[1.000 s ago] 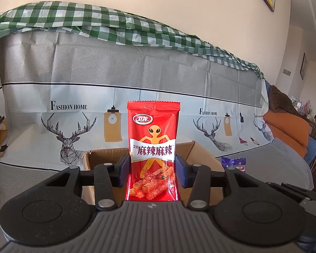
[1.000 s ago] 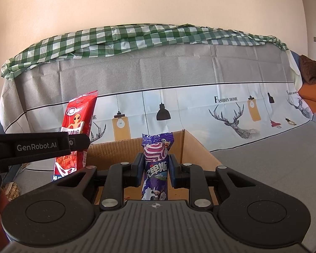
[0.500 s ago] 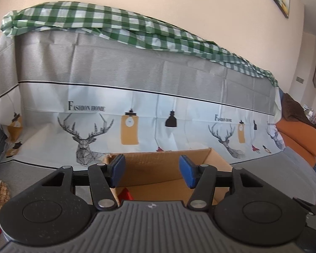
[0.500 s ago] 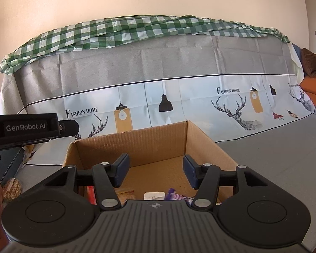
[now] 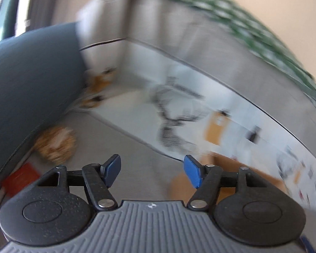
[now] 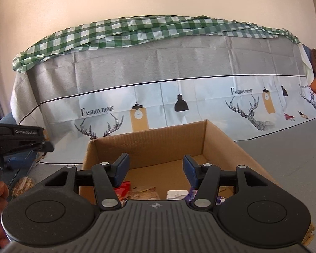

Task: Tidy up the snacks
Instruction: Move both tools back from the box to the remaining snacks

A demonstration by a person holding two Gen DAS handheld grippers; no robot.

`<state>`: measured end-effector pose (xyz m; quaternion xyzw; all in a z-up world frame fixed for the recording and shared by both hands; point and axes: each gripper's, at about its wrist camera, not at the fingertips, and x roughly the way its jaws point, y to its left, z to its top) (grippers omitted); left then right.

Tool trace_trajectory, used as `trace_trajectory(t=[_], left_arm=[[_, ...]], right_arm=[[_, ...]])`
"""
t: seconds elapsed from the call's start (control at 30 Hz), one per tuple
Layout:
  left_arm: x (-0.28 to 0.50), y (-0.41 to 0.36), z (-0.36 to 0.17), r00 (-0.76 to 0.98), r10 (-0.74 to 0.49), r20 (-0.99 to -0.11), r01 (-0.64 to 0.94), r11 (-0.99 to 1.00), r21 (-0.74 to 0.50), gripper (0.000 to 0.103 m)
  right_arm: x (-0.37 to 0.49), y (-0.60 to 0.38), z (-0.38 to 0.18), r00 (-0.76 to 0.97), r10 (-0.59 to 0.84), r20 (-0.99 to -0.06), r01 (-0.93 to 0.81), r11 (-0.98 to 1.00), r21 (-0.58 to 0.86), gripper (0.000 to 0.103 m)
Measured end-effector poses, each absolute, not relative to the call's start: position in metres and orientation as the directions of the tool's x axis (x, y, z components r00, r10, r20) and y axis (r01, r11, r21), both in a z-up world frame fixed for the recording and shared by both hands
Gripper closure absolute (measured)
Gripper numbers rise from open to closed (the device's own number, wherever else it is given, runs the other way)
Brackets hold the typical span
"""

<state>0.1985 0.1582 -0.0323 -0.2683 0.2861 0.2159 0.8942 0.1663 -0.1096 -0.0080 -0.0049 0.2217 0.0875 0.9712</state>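
Your right gripper (image 6: 154, 169) stands released and empty above the cardboard box (image 6: 219, 139); the red packet (image 6: 122, 189) and purple packet (image 6: 190, 193) lie inside on its floor. Your left gripper (image 5: 152, 174), jaws just opening, holds nothing; its view is blurred.

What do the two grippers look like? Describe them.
Each gripper, left and right, has black linkage fingers with silver rivets, blue pads, round black discs and a ribbed grey body. The left one's side carries white "GenRobot.AI" lettering.
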Motion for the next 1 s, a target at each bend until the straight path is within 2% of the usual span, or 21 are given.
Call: trace_trajectory(t=[0.2,0.37,0.43,0.67,0.7,0.73,0.87,1.0], left_arm=[[0.175,0.214,-0.058,0.59,0.358,-0.724,-0.776,0.499,-0.386,0.026],[0.15,0.257,-0.091,0.359,0.406,-0.841,-0.931,0.218,-0.292,0.023],[0.14,0.269,-0.1,0.28,0.424,-0.861,-0.96,0.132,-0.247,0.021],[0.144,0.289,-0.125,0.251,0.392,-0.885,-0.966,0.161,-0.202,0.021],[0.146,0.283,-0.124,0.257,0.409,-0.876,-0.963,0.182,-0.197,0.025],[0.148,0.281,-0.124,0.256,0.434,-0.864,-0.96,0.217,-0.176,0.037],[0.145,0.274,-0.123,0.259,0.464,-0.847,-0.956,0.252,-0.154,0.054],[0.133,0.273,-0.119,0.293,0.442,-0.848,-0.952,0.22,-0.215,0.07]], right_arm=[[0.163,-0.099,-0.008,0.882,0.192,-0.43,-0.194,0.98,0.04,0.045],[0.16,-0.088,-0.009,0.877,0.216,-0.429,-0.218,0.975,0.044,0.045],[0.158,-0.084,-0.01,0.875,0.225,-0.429,-0.23,0.972,0.042,0.045],[0.153,-0.071,-0.011,0.871,0.266,-0.413,-0.277,0.96,0.035,0.045],[0.152,-0.069,-0.01,0.87,0.277,-0.409,-0.288,0.957,0.036,0.045],[0.152,-0.066,-0.01,0.867,0.29,-0.405,-0.302,0.953,0.036,0.044],[0.15,-0.046,0.0,0.829,0.379,-0.412,-0.406,0.914,0.025,0.041],[0.163,-0.001,0.024,0.749,0.506,-0.427,-0.533,0.844,0.064,0.037]])
